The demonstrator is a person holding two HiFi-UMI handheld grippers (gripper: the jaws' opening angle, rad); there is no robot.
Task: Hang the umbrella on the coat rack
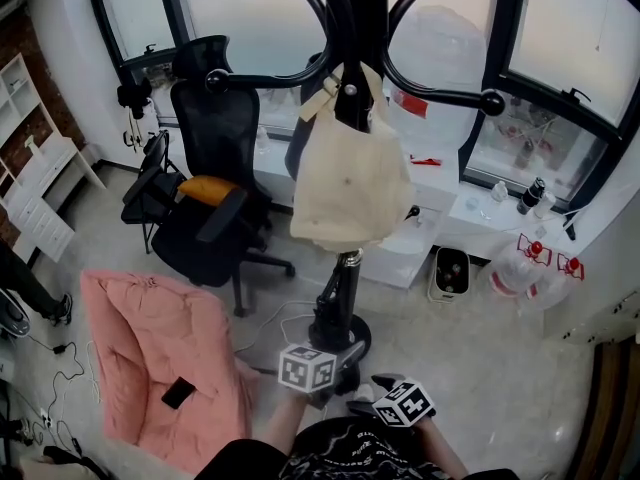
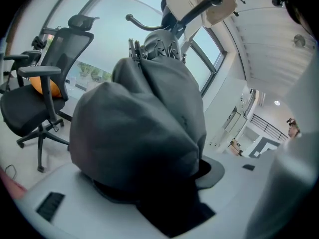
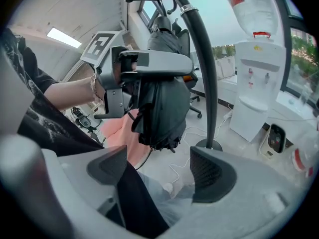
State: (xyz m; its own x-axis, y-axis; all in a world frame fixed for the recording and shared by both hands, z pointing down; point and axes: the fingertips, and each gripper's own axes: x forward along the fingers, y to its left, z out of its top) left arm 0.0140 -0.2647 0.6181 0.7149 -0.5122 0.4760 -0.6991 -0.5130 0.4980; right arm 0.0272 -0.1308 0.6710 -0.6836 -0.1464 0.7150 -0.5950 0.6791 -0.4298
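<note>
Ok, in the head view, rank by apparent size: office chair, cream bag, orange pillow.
1. office chair
2. cream bag
3. orange pillow
The bag likely hangs nearer the camera, which flatters its size.

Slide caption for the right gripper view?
Left gripper clamps the folded black umbrella beside the coat rack pole; right gripper open and empty.
</note>
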